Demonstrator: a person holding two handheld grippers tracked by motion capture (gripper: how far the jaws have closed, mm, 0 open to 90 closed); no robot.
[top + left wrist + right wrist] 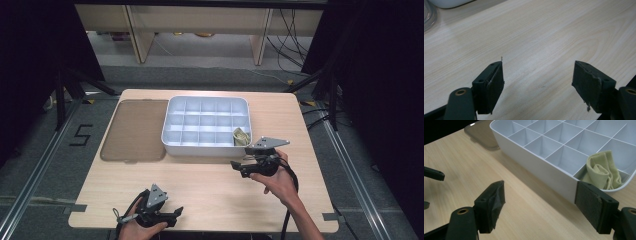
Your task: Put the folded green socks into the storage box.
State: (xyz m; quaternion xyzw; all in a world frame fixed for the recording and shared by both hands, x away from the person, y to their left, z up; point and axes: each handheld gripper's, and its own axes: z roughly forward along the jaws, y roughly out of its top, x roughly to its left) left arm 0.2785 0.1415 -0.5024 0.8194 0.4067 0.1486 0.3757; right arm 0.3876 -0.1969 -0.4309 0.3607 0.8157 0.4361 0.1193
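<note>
two grippers are at work over a light wooden table (210, 185), one in each of the person's hands. the right gripper (540, 202) is held just in front of the near right corner of a white compartment tray (172, 145), with its jaws spread wide and nothing between them but bare tabletop; the pads press on nothing. a folded pale yellow-green cloth (602, 171) lies inside the tray's near right corner compartment, bunched up and leaning against the divider, close beyond the right gripper's right jaw but not touching it. the other compartments that can be seen hold nothing. in the high view the right gripper (240, 167) sits just beside the tray's front wall, the hand (280, 182) behind it.

the left gripper (537, 75) is low at the near edge of the table, well apart from the tray, jaws standing apart over plain wood with nothing in them. in the high view it (177, 214) points to the right.

a flat, smoky translucent lid (135, 131) lies on the table just left of the tray, its edge close alongside the tray's left wall.
</note>
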